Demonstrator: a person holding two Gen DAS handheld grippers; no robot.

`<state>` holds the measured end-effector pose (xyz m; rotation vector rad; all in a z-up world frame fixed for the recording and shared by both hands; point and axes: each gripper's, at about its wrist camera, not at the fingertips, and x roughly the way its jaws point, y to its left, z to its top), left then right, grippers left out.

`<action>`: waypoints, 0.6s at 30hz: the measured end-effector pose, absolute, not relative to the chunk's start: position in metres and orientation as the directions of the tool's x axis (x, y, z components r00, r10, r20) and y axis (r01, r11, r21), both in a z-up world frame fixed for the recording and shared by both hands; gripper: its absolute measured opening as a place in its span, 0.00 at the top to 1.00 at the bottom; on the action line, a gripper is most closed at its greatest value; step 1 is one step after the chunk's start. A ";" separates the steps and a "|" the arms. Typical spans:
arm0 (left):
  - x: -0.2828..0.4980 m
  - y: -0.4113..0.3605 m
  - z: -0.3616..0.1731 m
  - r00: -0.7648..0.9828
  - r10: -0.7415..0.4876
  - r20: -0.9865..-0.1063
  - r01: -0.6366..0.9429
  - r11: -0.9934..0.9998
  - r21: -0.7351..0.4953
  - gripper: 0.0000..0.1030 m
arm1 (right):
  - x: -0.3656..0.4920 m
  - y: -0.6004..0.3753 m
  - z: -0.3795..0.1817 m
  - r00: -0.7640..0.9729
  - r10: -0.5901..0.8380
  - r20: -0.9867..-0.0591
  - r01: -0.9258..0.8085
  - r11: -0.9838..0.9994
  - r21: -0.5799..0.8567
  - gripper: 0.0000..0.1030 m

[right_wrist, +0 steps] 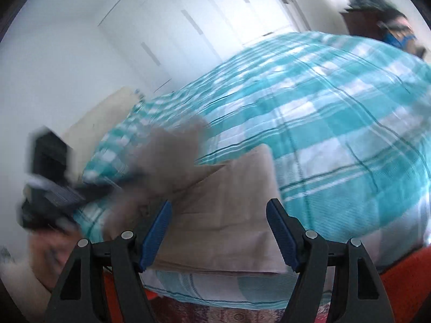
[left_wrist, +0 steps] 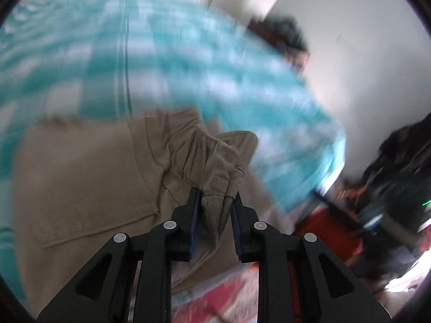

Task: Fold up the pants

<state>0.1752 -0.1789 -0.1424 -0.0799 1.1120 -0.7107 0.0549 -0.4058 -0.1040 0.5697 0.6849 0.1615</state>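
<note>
Beige pants [left_wrist: 89, 177] lie on a bed with a teal and white checked cover [left_wrist: 167, 62]. My left gripper [left_wrist: 216, 197] is shut on a bunched, gathered edge of the pants and holds it raised above the rest of the cloth. In the right wrist view the pants [right_wrist: 229, 210] lie partly folded on the cover [right_wrist: 336, 123]. My right gripper [right_wrist: 219, 208] is open and empty just above the pants. The left gripper [right_wrist: 54, 188] shows as a dark blur at the far left, with pants cloth lifted beside it.
White wardrobe doors [right_wrist: 188, 27] and a white wall stand behind the bed. Dark clutter [left_wrist: 398, 167] sits to the right of the bed. A red patterned rug [left_wrist: 234, 296] lies below the bed edge. Both views are motion-blurred.
</note>
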 end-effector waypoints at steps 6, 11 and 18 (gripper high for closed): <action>0.136 -0.138 -0.090 0.313 -0.647 -0.695 0.540 0.723 -0.430 0.63 | 0.043 -0.432 -0.111 0.783 0.333 -0.525 0.086 0.778 0.622 0.29; 0.140 -0.049 -0.068 0.464 -0.590 -0.661 0.458 0.799 -0.391 0.58 | 0.054 -0.418 -0.118 0.740 0.410 -0.534 0.030 0.773 0.634 0.29; 0.137 0.003 -0.130 0.486 -0.493 -0.721 0.329 0.868 -0.372 0.72 | 0.089 -0.364 -0.111 0.599 0.519 -0.610 -0.153 0.821 0.550 0.30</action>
